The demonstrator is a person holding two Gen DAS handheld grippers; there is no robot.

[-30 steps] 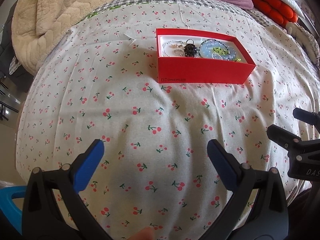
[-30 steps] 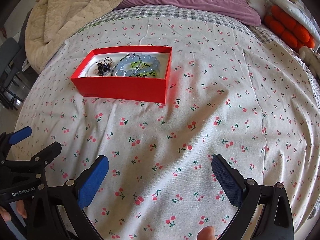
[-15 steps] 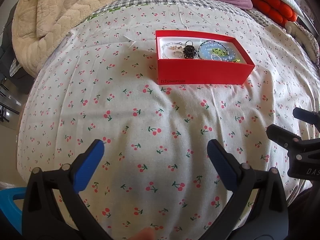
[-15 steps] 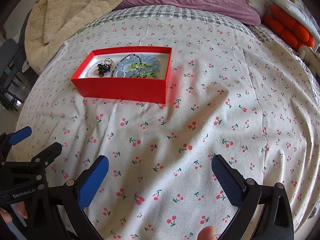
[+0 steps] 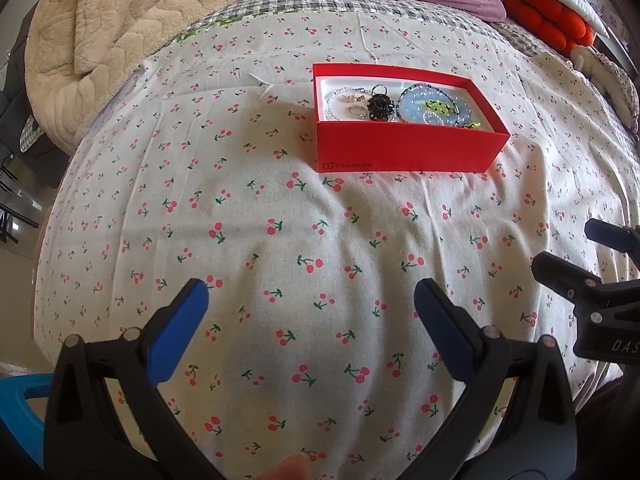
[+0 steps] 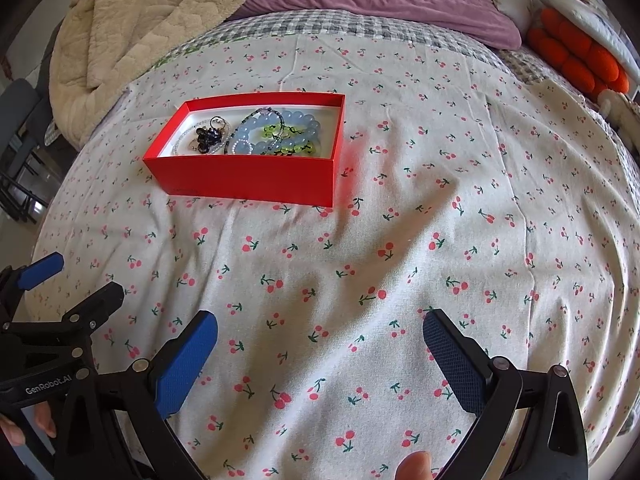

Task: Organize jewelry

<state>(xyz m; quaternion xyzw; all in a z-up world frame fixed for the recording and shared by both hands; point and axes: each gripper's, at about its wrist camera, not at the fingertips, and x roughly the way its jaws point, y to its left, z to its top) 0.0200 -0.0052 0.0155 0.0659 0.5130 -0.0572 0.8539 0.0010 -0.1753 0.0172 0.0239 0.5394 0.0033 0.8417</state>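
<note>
- Red box (image 5: pixel 404 120) of jewelry (image 6: pixel 256 134) ahead on bed (image 5: pixel 280 240), long axis crosswise.
- Left tongs (image 5: pixel 312 304) nearer; right tongs (image 6: pixel 320 344) well apart.
- Both wide, empty.

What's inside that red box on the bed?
In the red box: a pale blue bead bracelet, green beads, a dark beaded piece, rings and a thin silvery chain. Whatever lies underneath them is hidden.
</note>
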